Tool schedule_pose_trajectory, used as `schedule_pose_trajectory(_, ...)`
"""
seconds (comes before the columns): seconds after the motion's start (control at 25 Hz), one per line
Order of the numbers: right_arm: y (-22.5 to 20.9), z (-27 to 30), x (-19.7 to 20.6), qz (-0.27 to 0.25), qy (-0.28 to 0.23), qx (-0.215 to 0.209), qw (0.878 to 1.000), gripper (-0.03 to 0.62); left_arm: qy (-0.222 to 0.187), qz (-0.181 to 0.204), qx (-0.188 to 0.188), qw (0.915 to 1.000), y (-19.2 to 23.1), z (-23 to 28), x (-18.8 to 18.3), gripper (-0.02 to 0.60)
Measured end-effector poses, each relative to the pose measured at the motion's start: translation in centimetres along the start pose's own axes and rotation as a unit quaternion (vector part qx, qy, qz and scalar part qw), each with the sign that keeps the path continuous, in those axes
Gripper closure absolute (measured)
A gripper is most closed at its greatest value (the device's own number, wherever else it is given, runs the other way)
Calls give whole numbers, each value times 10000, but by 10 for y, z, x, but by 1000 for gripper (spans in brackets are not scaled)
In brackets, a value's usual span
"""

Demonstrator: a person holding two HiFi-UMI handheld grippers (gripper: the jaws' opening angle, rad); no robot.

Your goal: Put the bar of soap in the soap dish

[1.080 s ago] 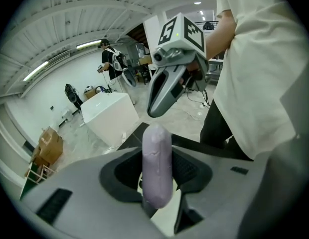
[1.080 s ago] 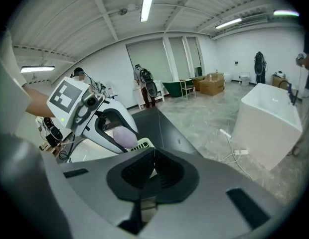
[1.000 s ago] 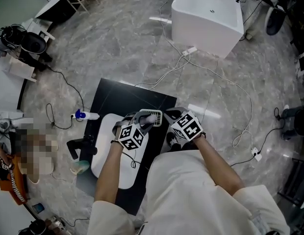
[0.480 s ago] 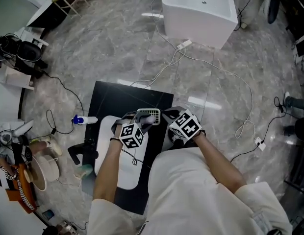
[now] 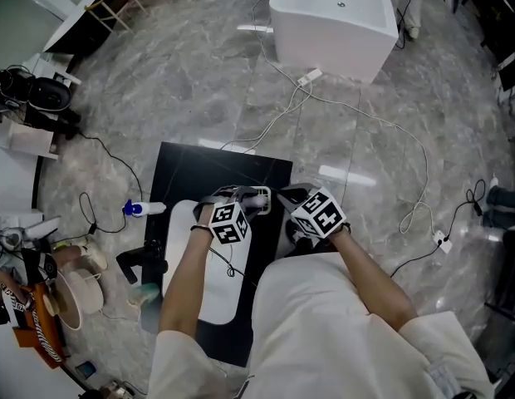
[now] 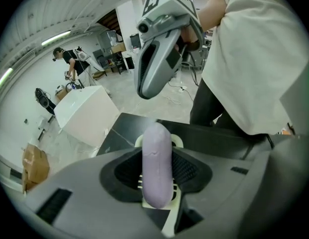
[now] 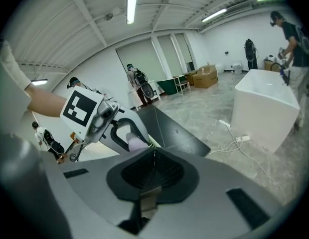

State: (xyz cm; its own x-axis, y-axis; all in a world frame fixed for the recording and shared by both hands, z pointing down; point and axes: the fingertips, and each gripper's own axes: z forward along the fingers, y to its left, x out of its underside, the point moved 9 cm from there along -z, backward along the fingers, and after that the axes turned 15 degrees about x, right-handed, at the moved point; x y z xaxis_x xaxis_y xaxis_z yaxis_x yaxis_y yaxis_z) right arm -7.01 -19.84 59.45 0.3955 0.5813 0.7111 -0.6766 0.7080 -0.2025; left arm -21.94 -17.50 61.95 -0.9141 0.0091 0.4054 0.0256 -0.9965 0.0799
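Note:
A lilac bar of soap (image 6: pixel 157 158) stands on edge between the jaws of my left gripper (image 6: pixel 157 178), which is shut on it. Directly under the bar lies the pale slotted soap dish (image 6: pixel 177 141); whether the bar touches it I cannot tell. In the head view the left gripper (image 5: pixel 243 203) covers most of the soap dish (image 5: pixel 260 194) on the black table (image 5: pixel 199 169). My right gripper (image 5: pixel 284 198) hovers just right of the dish, jaws shut and empty. From the right gripper view, the soap (image 7: pixel 136 144) shows inside the left gripper.
A white basin (image 5: pixel 203 293) with a black faucet (image 5: pixel 141 260) sits on the table's near left. A blue-capped bottle (image 5: pixel 144 209) lies on the floor to the left. A white tub (image 5: pixel 336 15) and loose cables (image 5: pixel 390 131) lie beyond the table.
My left gripper has edged forward with the soap, over the dish, hiding more of it. The right gripper has stayed where it was.

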Motion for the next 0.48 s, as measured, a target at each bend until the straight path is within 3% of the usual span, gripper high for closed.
schedule_pose_trajectory(0.48,-3,-5,5,13,-28,169,9999,589,312,-69,95,9994,5,14,10,425)
